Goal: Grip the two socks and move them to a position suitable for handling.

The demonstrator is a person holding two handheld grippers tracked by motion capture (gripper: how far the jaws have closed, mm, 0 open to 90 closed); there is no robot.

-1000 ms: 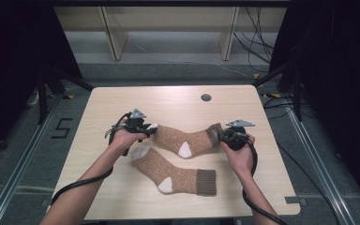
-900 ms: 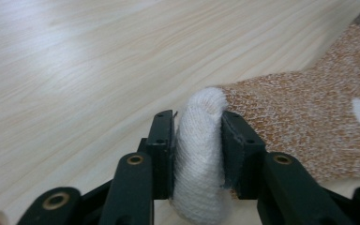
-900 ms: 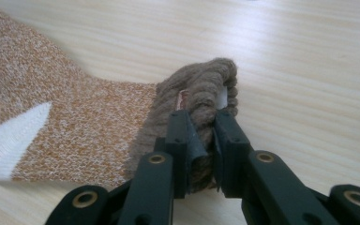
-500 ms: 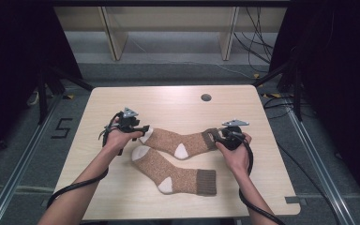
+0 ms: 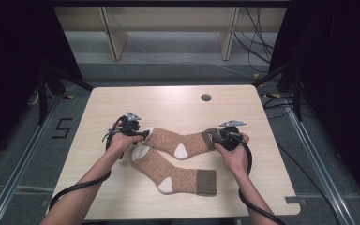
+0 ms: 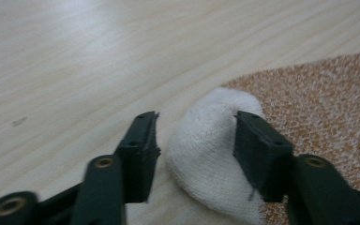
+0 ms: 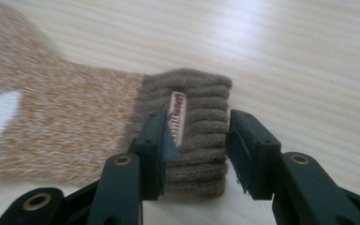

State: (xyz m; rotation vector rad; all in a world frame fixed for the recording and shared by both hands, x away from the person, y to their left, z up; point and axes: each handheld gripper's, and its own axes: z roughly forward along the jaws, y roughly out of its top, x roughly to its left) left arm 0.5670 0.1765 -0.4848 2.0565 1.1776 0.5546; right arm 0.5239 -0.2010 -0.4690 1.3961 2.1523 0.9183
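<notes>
Two brown socks flat on the tabletop [image 5: 178, 101], the upper sock [image 5: 180, 140] crossing over the toe end of the lower sock [image 5: 173, 171]. Left gripper [image 6: 194, 140] with jaws apart around the upper sock's white toe [image 6: 206, 140], right gripper [image 7: 194, 140] with jaws apart around its ribbed cuff [image 7: 194, 136], neither squeezing yet. Probably set at both ends so the sock can be lifted flat and laid straight on its mate.

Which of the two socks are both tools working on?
The far sock: the left tool straddles its white toe, the right tool its brown cuff. The near sock lies untouched.
</notes>
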